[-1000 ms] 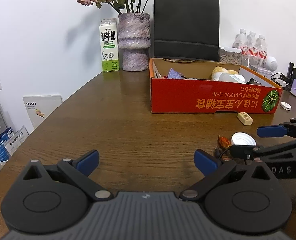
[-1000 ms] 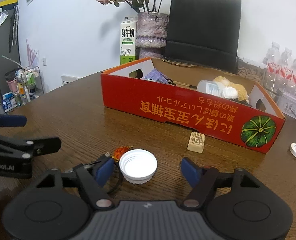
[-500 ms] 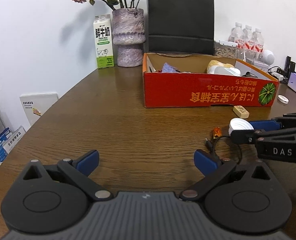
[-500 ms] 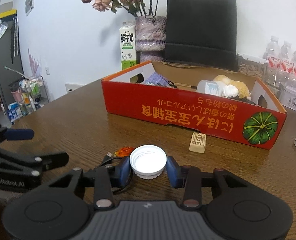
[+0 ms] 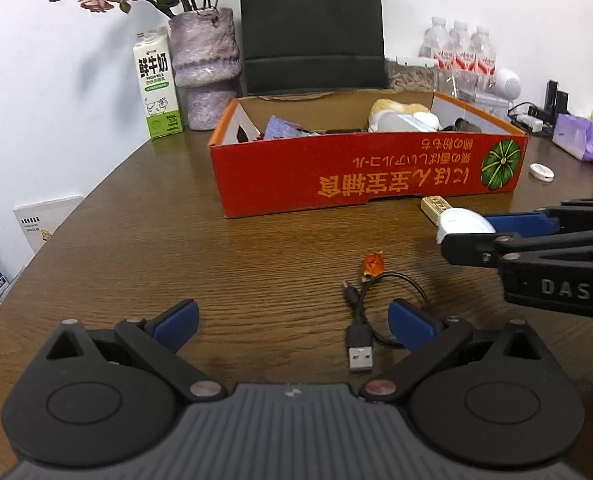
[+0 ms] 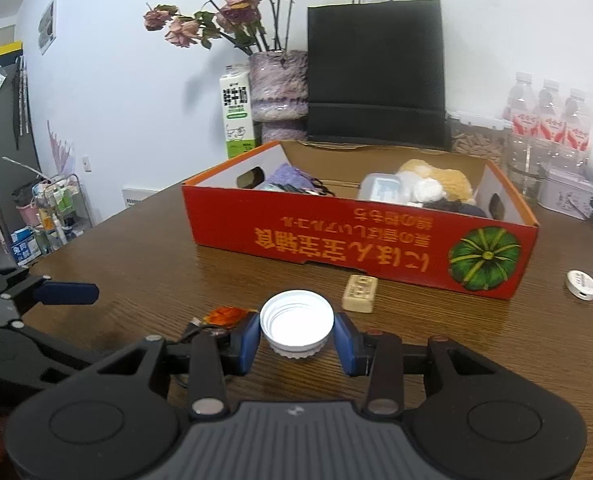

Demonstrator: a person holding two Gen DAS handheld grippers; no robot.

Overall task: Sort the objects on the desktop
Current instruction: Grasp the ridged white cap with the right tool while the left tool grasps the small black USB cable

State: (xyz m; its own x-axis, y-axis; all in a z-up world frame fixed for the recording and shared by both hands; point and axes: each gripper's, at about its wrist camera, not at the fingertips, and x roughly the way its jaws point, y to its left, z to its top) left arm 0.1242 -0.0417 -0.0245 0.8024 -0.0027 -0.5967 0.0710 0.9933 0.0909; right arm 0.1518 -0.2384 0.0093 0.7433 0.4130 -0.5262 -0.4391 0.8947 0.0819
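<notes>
My right gripper (image 6: 297, 340) is shut on a white bottle cap (image 6: 296, 322) and holds it above the wooden table; the cap also shows in the left wrist view (image 5: 462, 222). The red cardboard box (image 6: 336, 240) with several items inside stands beyond it, and shows in the left wrist view (image 5: 336, 176). My left gripper (image 5: 292, 320) is open and empty, low over the table. A black USB cable (image 5: 362, 332) lies just inside its right finger. An orange wrapped candy (image 5: 372, 264) lies beyond the cable. A small beige block (image 6: 359, 298) lies in front of the box.
A milk carton (image 5: 156, 84), a purple vase with dried flowers (image 5: 206, 64) and a black paper bag (image 5: 312, 28) stand behind the box. Water bottles (image 6: 548, 120) stand at the back right. A small white round disc (image 6: 581, 285) lies right of the box.
My right gripper closed on the white cap and lifted it off the table toward the box. The USB cable and candy that lay beside it are now uncovered. My left gripper stayed open.
</notes>
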